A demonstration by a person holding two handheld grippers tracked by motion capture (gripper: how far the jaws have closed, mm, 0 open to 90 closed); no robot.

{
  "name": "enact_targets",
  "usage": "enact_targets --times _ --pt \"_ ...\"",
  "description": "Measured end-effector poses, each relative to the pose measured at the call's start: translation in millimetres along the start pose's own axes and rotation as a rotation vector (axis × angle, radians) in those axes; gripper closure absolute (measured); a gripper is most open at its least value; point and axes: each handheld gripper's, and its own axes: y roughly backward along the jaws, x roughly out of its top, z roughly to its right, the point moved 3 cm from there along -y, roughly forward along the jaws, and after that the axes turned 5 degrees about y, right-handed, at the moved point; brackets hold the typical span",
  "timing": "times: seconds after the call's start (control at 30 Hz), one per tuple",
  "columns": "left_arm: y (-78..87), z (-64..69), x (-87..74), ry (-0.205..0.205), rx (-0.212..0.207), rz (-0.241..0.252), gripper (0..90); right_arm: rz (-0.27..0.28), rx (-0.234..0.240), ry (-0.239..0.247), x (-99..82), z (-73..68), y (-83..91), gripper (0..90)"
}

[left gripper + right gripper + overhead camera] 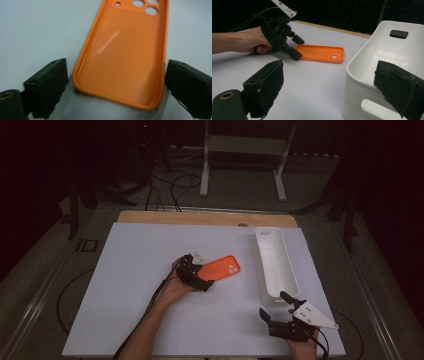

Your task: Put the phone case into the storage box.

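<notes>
**Inspector:** Starting with the largest item, the table [150, 320]: a pale, flat top with a strip of wood along the far edge. Confirm what stands on it.

**Assistant:** One white bin [275, 262], long and narrow, open on top, on the right half of the table with its length running away from the person. A slot handle is cut into its far end wall. Nothing is visible inside it in the right gripper view.

**Inspector:** And the working item?

**Assistant:** An orange phone case [222, 268] lies flat near the centre of the table, hollow side up, camera cut-outs at the end toward the bin. It is well apart from the bin.

**Inspector:** Left gripper [200, 279]?

**Assistant:** Held low at the case's near end. In its own view the two jaws straddle that end, one on each long side. There is a visible gap at the left jaw; the right jaw is just beside the edge, and whether it touches I cannot tell. I record it as released, with the case between the jaws but not clamped.

**Inspector:** Right gripper [275, 310]?

**Assistant:** Near the table's front right corner, just beside the bin's near end. Its jaws stand spread wide with nothing between the pads; in its own view one jaw sits over the table, the other in front of the bin.
</notes>
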Motion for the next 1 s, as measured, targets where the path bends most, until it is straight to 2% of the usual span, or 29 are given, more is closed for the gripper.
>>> enact_targets --times 0.07,0.13,0.27,0.47,0.73,1.0 --pt "1.4 1.2 0.5 -0.007 -0.007 0.002 11.1 0.0 0.0 0.0 0.0 0.1 0.0 9.0" --pt "2.3 2.5 0.5 -0.02 0.004 -0.003 13.1 -0.002 0.0 -0.003 -0.1 0.1 0.0 9.0" --pt "3.0 2.9 0.1 -0.01 0.007 -0.008 13.3 -0.001 -0.001 -0.003 -0.1 0.1 0.3 9.0" --pt "11.4 5.0 -5.2 -0.003 0.022 -0.044 14.1 0.003 -0.005 -0.008 -0.1 1.6 1.9 9.0" --pt "39.5 3.7 -34.8 0.033 0.048 -0.042 14.4 0.003 -0.007 -0.01 0.2 3.6 1.7 9.0" --pt "68.8 6.3 -66.9 0.043 0.062 -0.036 14.7 0.003 -0.01 -0.012 0.7 5.3 -0.4 9.0"
